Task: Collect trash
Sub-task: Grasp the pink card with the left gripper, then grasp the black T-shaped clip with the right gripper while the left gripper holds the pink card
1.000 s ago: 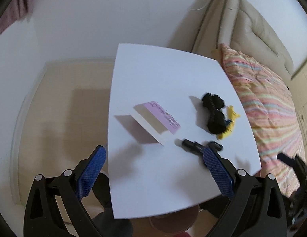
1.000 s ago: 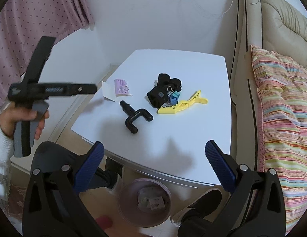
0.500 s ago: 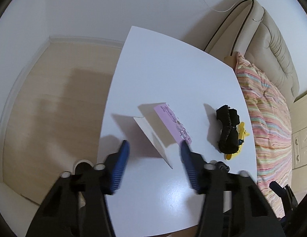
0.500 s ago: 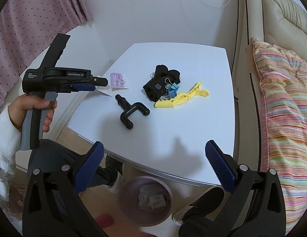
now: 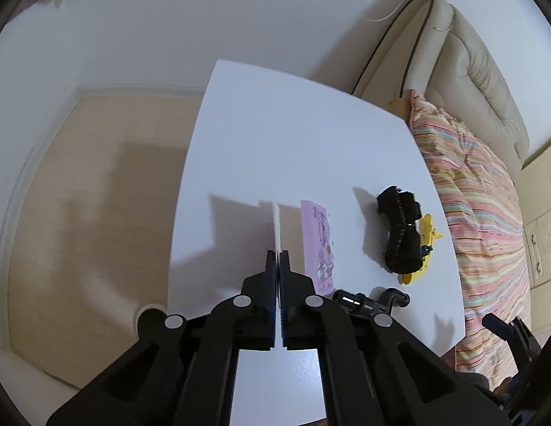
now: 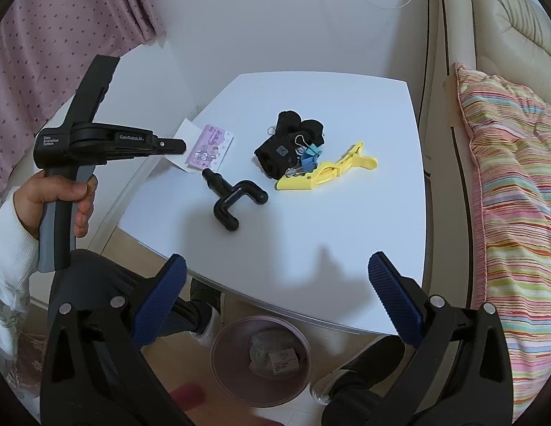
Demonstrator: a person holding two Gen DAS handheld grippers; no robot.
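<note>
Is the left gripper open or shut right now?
Shut. In the left wrist view the left gripper has its two pads pressed together on the upright white flap of the folded card.

The left claw point(image 6: 179, 145) carries two white prints on its black body: "Data Acquisition System" in small type on the rear block above the handle, and "GenRobot.AI" along the side arm. In the bin point(image 6: 218, 358) under the counter point(image 6: 346, 248) lies a small box point(image 6: 283, 362) printed "COTTON SOCKS". The pink card point(image 6: 209, 147) on the counter has cartoon figures and a line of script too small to read.
</note>
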